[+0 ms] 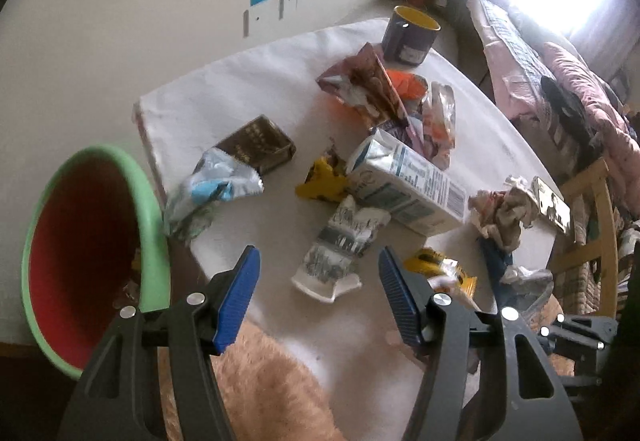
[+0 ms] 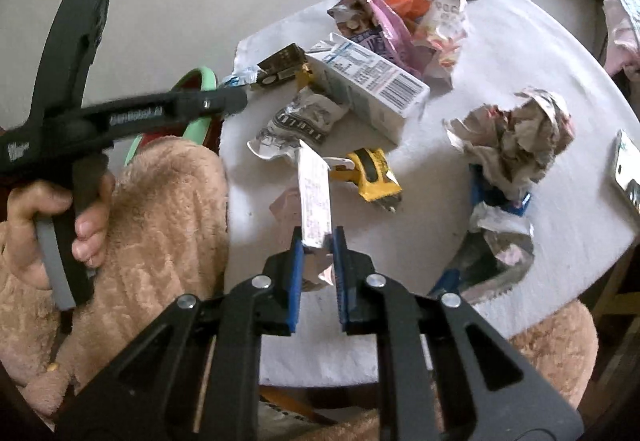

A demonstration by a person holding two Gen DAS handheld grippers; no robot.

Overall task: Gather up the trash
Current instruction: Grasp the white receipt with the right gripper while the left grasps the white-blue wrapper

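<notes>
At the far left a green-rimmed bin (image 1: pixel 92 253) with a red inside is seen just off the bench (image 1: pixel 240 89) edge, its mouth tipped toward the left hand-held gripper (image 1: pixel 316 269). That hand-held gripper is held wide open and empty above a crumpled grey-and-white wrapper (image 1: pixel 340 245), which lies straight ahead between its ribbed blue pads. Further right, a stiff milk carton (image 1: pixel 404 181) lies on its side among foil and film wrappers. The right hand-held gripper (image 2: pixel 319 241) is clamped on a thin white paper slip (image 2: pixel 315 193), whose long axis runs forward from the pads. The bin is judged to lie to its left, so the slip must be carried across; the left hand is nearer to the bin.
</notes>
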